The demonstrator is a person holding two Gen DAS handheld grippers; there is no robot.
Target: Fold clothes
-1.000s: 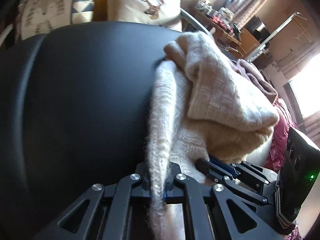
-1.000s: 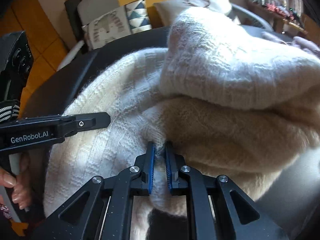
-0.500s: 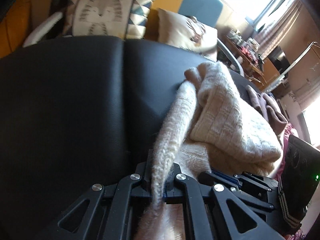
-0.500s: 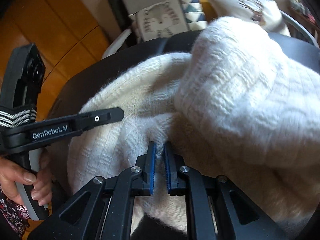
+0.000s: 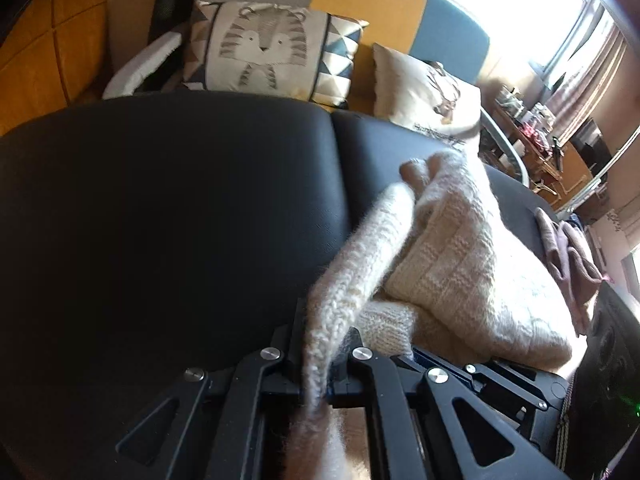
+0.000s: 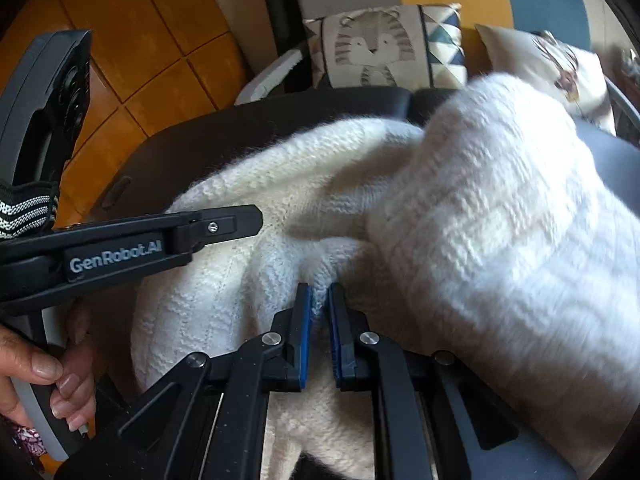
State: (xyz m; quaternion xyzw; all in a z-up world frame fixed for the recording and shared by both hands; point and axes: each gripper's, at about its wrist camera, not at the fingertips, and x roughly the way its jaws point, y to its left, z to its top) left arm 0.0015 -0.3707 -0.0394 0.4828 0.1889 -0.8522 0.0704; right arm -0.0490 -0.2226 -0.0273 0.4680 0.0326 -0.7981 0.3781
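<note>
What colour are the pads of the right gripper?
Blue pads, seen best in the right wrist view.

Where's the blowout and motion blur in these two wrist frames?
Left wrist view: the bright window at upper right is blown out; the cream knitted sweater smears slightly where it runs into the left gripper; fisheye bends the black padded surface. Right wrist view: evenly lit, sweater's far bulge soft with motion blur, right gripper sharp.
</note>
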